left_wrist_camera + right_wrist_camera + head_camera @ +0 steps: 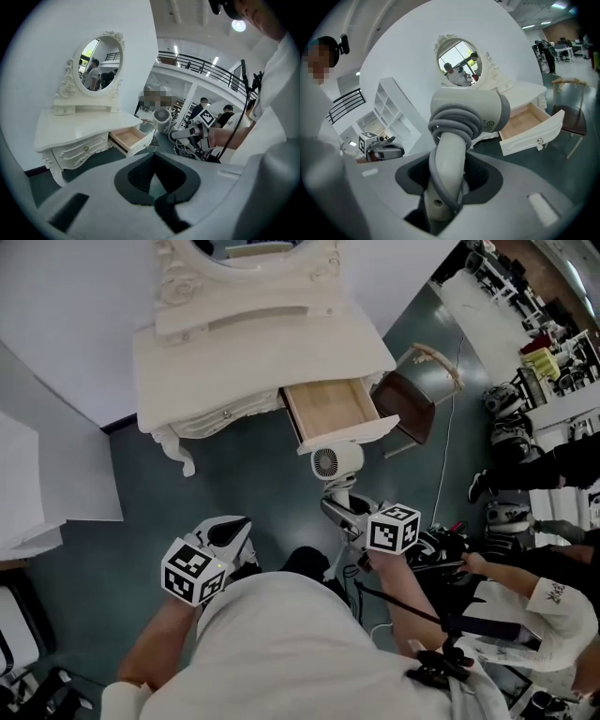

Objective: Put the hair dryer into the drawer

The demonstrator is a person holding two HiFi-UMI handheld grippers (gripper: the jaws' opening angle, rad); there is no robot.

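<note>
A white hair dryer (336, 463) stands upright with its grey cord wound round the neck (454, 123). My right gripper (343, 508) is shut on its handle (443, 187), just short of the drawer front. The wooden drawer (328, 409) of the white dressing table (216, 352) stands pulled out, with nothing in it (528, 120). My left gripper (236, 529) hovers lower left, over the dark floor, holding nothing. In the left gripper view its fingers are hidden by its own housing, and the drawer (127, 138) and the dryer (162, 116) lie ahead.
A brown chair (410, 405) stands right of the drawer. A person (539, 601) and cables (441, 549) are on the floor at the right. An oval mirror (97, 63) tops the table. A white cabinet (37, 474) is at the left.
</note>
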